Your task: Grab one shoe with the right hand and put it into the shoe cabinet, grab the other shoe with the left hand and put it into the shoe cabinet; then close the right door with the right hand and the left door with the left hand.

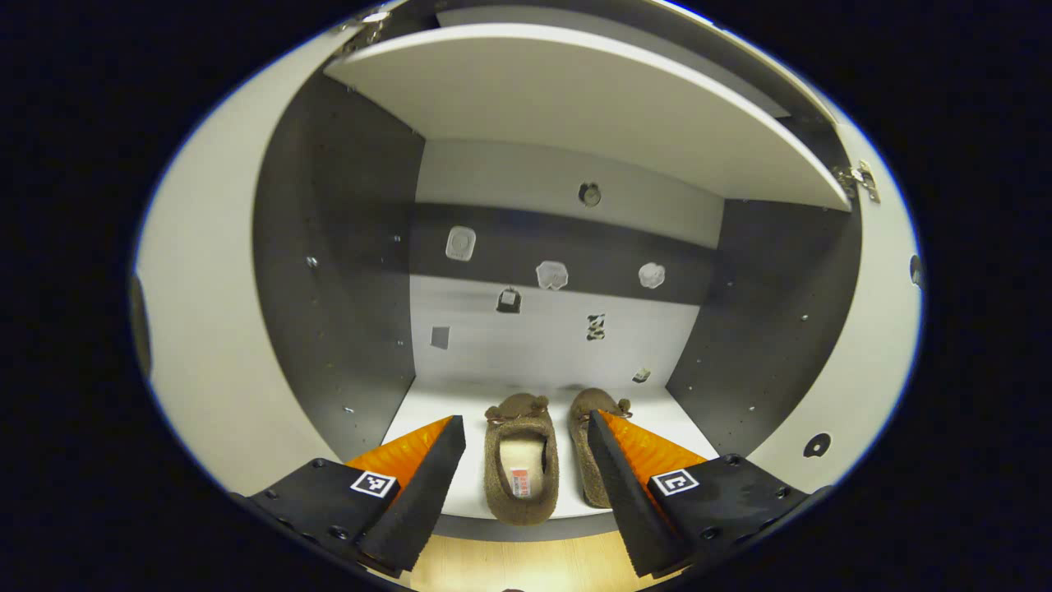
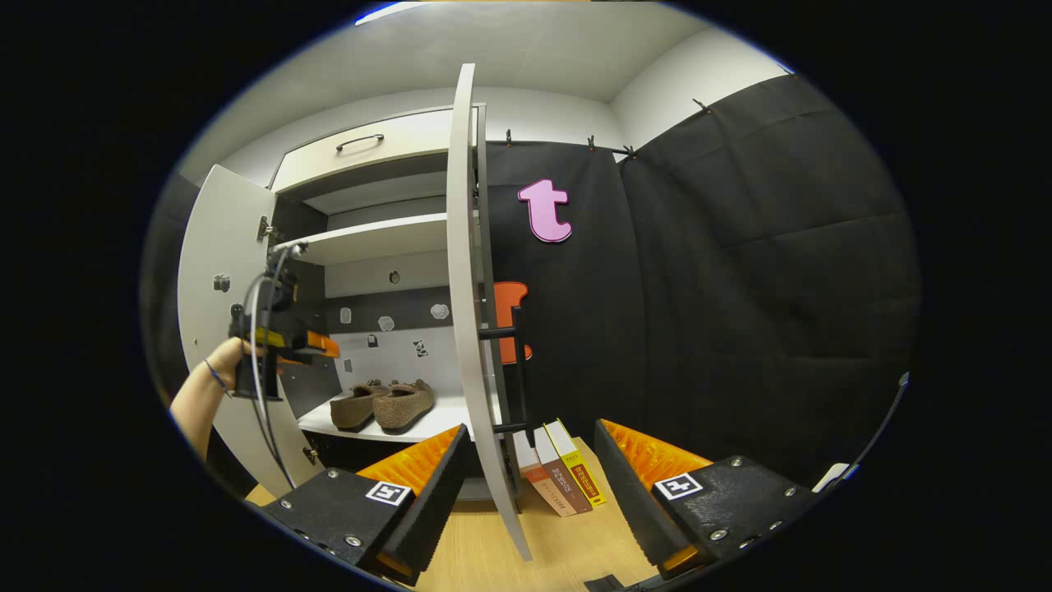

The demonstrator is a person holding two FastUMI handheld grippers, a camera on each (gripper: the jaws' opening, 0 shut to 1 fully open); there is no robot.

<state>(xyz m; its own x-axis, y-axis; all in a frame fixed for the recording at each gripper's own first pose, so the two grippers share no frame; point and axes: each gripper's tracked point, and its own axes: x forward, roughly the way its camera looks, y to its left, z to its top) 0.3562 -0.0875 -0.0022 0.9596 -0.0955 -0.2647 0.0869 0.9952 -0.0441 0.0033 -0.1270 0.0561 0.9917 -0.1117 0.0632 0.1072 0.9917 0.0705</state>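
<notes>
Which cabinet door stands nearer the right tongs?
The right door, seen edge-on between the right tongs; the left door hangs open farther off, beyond the shoes.

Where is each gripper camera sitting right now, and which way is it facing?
Left gripper view: rides the left hand-held gripper, open, facing straight into the shoe cabinet at the two shoes on the bottom shelf.
Right gripper view: rides the right hand-held gripper, open, outside the cabinet facing the edge of the open right door; books stand beyond. A hand holds the left hand-held gripper by the open left door.
Shared: shoes, shelves, cabinet back wall.
</notes>
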